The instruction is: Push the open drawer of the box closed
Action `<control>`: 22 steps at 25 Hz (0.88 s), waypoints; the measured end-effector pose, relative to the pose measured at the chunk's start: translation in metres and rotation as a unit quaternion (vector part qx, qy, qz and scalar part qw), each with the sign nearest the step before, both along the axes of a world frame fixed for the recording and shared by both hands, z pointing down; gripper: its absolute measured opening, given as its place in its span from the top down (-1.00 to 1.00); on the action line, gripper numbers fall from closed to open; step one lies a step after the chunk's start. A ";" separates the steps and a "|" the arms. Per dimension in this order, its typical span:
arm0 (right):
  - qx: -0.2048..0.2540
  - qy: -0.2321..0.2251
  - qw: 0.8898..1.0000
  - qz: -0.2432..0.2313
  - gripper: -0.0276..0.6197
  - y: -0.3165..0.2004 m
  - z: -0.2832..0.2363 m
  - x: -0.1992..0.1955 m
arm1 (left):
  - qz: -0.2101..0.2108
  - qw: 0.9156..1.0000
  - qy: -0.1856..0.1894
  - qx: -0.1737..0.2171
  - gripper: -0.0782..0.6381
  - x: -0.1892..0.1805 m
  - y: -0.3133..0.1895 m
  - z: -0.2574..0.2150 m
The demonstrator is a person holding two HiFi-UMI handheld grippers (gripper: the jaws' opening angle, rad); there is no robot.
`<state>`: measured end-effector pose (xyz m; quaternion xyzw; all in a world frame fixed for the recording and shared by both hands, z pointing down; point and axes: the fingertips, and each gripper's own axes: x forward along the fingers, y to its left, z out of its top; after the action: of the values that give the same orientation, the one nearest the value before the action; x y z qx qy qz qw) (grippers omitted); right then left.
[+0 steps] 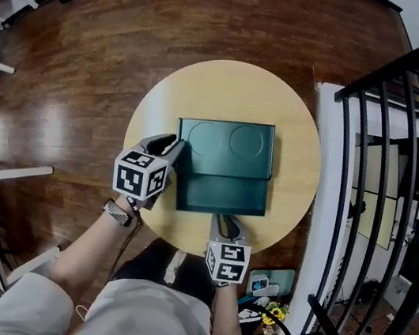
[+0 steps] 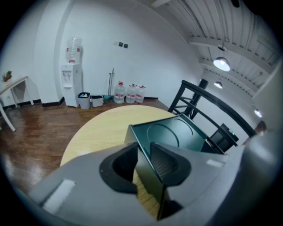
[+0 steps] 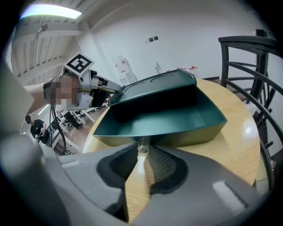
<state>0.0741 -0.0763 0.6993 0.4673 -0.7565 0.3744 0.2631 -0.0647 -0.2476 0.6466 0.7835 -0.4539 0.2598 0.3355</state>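
Looking down from above, the dark green box (image 1: 226, 143) sits in the middle of the round pale-wood counter (image 1: 300, 131), and its flat top is pressed with two shallow circles. Its drawer (image 1: 221, 193) stands pulled well out toward the person, with the same green inside. The left gripper (image 1: 173, 148) is at the box's left side and the right gripper (image 1: 224, 220) is at the middle of the drawer's front. Dark wood floor (image 1: 65, 73) surrounds the counter, and a black railing (image 1: 380, 201) stands to the right. In the left gripper view, the fingers (image 2: 166, 163) are closed to a narrow slot on the box's thin upright side wall, one on either side of it. In the right gripper view, the drawer looks like a wide tray under the overhanging top, its front panel olive in the light. The fingers (image 3: 161, 165) there are drawn nearly together, pinching a small clear knob (image 3: 142, 146) on that front.
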 end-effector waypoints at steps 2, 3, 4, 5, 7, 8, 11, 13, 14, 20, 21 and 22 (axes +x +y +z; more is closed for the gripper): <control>0.002 0.001 1.000 -0.001 0.65 0.000 0.000 0.000 | -0.002 1.000 0.001 0.000 0.50 0.000 0.000 0.000; 0.003 0.001 1.000 -0.001 0.65 0.000 -0.001 0.000 | -0.003 1.000 0.003 0.000 0.50 0.000 0.000 0.000; 0.004 0.000 1.000 -0.001 0.65 0.000 -0.001 0.000 | -0.004 1.000 0.004 -0.001 0.50 0.000 0.001 0.000; 0.007 0.000 1.000 -0.001 0.65 -0.001 -0.002 -0.001 | -0.005 1.000 0.006 -0.002 0.50 0.000 0.001 0.000; 0.013 -0.002 1.000 -0.001 0.65 -0.005 -0.005 -0.001 | -0.005 1.000 0.007 -0.003 0.50 0.000 0.001 0.000; 0.016 -0.002 1.000 -0.001 0.65 -0.008 -0.006 -0.001 | -0.005 1.000 0.008 -0.004 0.50 0.000 0.001 -0.001; 0.022 -0.003 1.000 -0.001 0.65 -0.019 -0.009 -0.003 | -0.004 1.000 0.009 -0.005 0.50 0.001 0.002 -0.001; 0.027 -0.004 1.000 -0.001 0.65 -0.025 -0.010 -0.004 | -0.004 1.000 0.009 -0.005 0.50 0.000 0.002 -0.002; 0.029 -0.004 1.000 -0.002 0.65 -0.028 -0.011 -0.005 | -0.004 1.000 0.009 -0.005 0.50 0.000 0.002 -0.002; 0.033 -0.008 0.999 -0.003 0.65 -0.041 -0.011 -0.006 | -0.003 1.000 0.010 -0.005 0.49 0.001 0.002 -0.002; 0.034 -0.009 0.999 -0.003 0.65 -0.042 -0.012 -0.006 | -0.002 1.000 0.010 -0.005 0.49 0.001 0.003 -0.002; 0.034 -0.010 0.999 -0.004 0.65 -0.044 -0.012 -0.006 | -0.002 1.000 0.009 -0.005 0.49 0.002 0.003 -0.003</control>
<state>0.0678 -0.1203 0.6873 0.4695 -0.7731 0.3518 0.2412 -0.0631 -0.2444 0.6440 0.7833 -0.4506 0.2543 0.3445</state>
